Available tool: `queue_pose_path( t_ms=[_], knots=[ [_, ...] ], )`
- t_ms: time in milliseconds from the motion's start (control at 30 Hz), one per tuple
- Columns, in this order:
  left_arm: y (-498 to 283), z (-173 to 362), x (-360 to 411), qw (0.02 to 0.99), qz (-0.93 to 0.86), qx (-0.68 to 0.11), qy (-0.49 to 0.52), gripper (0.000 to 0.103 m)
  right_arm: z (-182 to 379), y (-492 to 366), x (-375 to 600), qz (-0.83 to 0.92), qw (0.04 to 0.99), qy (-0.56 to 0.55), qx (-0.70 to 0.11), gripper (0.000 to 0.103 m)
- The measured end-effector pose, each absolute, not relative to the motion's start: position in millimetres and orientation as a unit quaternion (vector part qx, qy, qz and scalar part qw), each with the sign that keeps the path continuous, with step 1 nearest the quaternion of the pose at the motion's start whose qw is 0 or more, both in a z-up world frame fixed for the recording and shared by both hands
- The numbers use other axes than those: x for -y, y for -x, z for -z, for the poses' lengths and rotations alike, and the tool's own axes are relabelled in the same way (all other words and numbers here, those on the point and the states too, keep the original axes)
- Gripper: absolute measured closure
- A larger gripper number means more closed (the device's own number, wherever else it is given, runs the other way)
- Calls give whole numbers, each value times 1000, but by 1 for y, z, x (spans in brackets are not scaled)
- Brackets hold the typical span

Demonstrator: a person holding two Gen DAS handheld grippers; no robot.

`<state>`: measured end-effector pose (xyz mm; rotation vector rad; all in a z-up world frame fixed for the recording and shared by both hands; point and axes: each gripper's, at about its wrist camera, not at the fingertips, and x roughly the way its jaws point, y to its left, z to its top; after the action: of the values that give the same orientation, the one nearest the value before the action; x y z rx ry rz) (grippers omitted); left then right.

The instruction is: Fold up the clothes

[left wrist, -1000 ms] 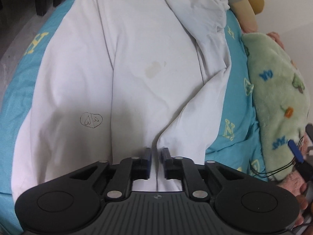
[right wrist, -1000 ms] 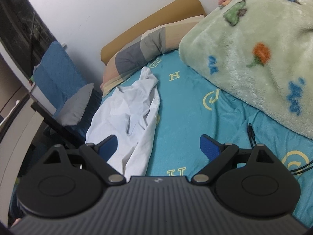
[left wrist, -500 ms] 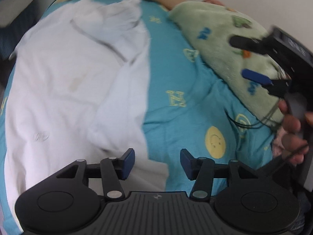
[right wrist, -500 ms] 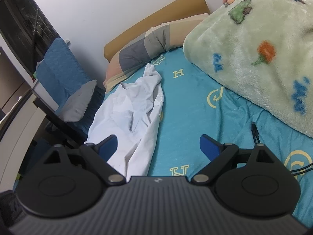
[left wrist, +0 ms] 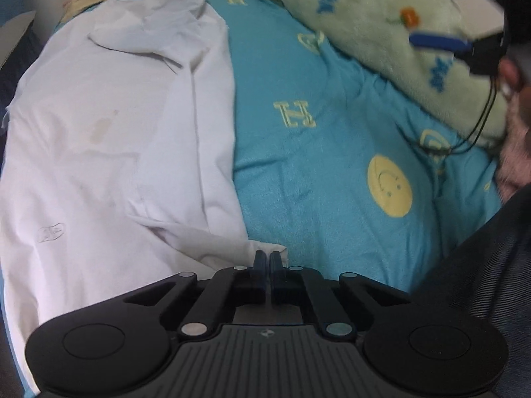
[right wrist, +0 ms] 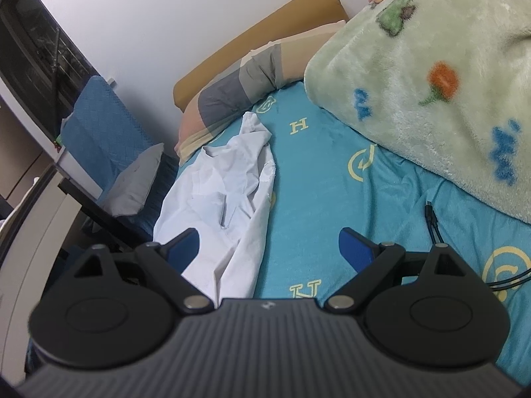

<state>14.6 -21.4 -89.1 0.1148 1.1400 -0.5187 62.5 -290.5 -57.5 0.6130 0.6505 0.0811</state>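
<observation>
A white garment (left wrist: 109,126) lies spread on the teal bedsheet (left wrist: 315,152), with a small stain and a pen drawing on it. My left gripper (left wrist: 266,258) is shut on the garment's near right corner, at the hem. The garment also shows in the right wrist view (right wrist: 229,199), lying lengthwise toward the pillow. My right gripper (right wrist: 268,248) is open and empty, held above the sheet just right of the garment. It also shows in the left wrist view (left wrist: 441,41), blurred, at the upper right.
A green fleece blanket (right wrist: 431,76) is heaped on the right of the bed. A striped pillow (right wrist: 239,93) lies at the head. A black cable (right wrist: 434,222) runs over the sheet. A blue chair (right wrist: 106,129) and a dark desk stand left of the bed.
My left gripper let go of the garment's middle fold, opened, swung right, then shut on the near right corner. The right gripper stayed open and drifted slightly.
</observation>
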Motion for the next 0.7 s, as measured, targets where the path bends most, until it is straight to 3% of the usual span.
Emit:
queue_pose_path(
  t_ms=[200, 500, 567, 700],
  knots=[
    [-4, 38, -50, 788, 232, -563, 88, 101, 58, -62, 289, -43, 902, -291, -317, 11],
    [5, 40, -123, 746, 86, -653, 96, 101, 61, -65, 267, -61, 904, -254, -340, 11],
    [1, 35, -120, 755, 91, -642, 94, 96, 62, -65, 261, -63, 903, -245, -347, 11],
    [-20, 29, -104, 766, 109, -623, 116, 60, 64, -67, 249, -59, 903, -236, -354, 11]
  ],
)
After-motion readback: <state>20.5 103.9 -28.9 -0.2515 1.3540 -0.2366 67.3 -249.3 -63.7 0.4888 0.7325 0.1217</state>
